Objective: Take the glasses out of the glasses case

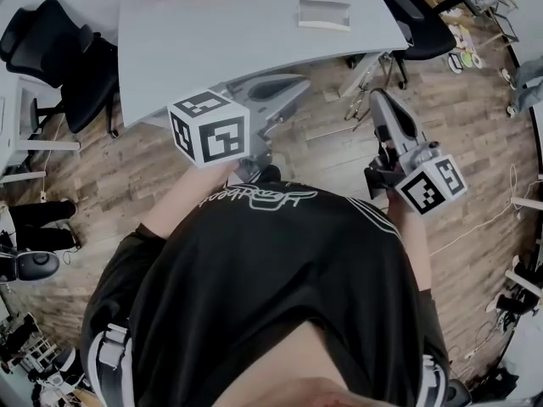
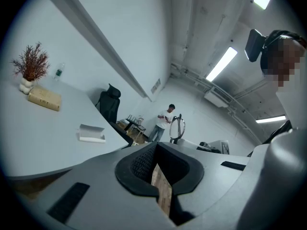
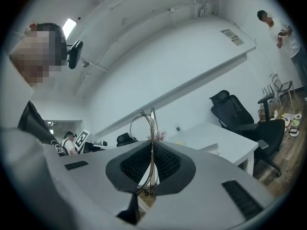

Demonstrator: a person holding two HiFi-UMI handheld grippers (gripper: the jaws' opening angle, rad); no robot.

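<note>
- Thin wire-rimmed glasses (image 3: 152,128): out of the case, held edge-on in the air in front of the person, well apart from the table.
- Right gripper (image 3: 152,147): jaws closed on the glasses' frame, with one round rim rising above the pads.
- Left gripper (image 2: 156,150): jaws brought together with nothing between them; only wood floor shows through the slit behind the tips.
- White rectangular glasses case (image 1: 323,13): lies on the pale grey curved table (image 1: 212,32), far from both grippers.
- Handling, judged: the glasses are light, springy and easily bent, with lenses that smear or scratch; they are best held at the bridge or a temple arm, with gentle pressure.
- Task status, judged: removal looks complete.
</note>
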